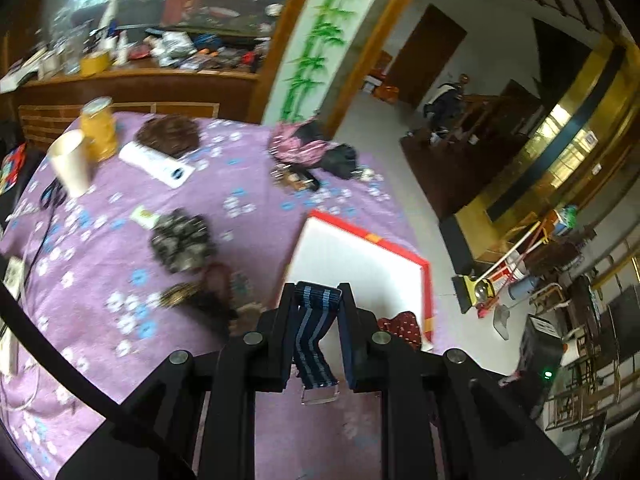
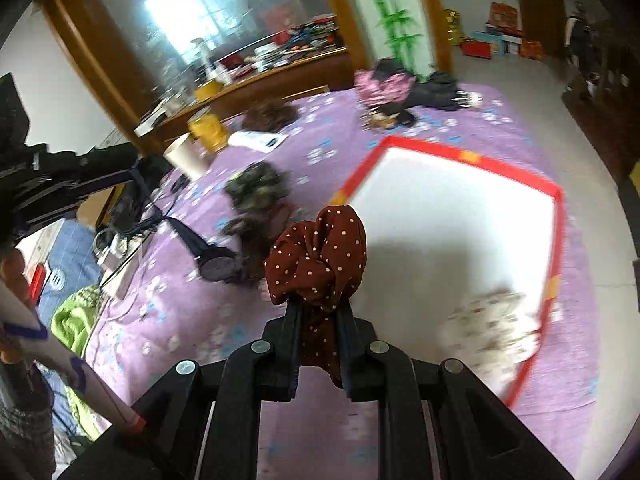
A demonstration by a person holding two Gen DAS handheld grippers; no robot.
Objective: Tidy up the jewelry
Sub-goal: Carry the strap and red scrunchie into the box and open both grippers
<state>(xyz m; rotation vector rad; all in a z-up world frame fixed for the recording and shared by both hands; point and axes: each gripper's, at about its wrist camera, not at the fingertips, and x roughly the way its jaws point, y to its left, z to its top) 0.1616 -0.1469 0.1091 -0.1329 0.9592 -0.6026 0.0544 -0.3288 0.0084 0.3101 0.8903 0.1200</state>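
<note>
My left gripper (image 1: 318,292) is shut on a navy strap with light-blue stripes (image 1: 312,336). Its clear buckle hangs toward the camera, over the near edge of a white tray with a red rim (image 1: 360,232). In the right wrist view, my right gripper (image 2: 318,306) is shut on a maroon scrunchie with white dots (image 2: 320,256), held above the tray's (image 2: 460,152) left side. A pale floral scrunchie (image 2: 488,328), blurred, lies in the tray's near right corner. The maroon scrunchie (image 1: 400,328) also shows in the left wrist view, just right of the left gripper's fingers.
The purple floral tablecloth (image 1: 100,280) carries a camouflage scrunchie (image 1: 180,240), a brown one (image 1: 168,136), a paper cup (image 1: 72,164), a yellow jar (image 1: 98,128) and a pink-and-black bundle (image 1: 304,144). The table edge drops to the floor on the right. A cluttered wooden counter stands behind.
</note>
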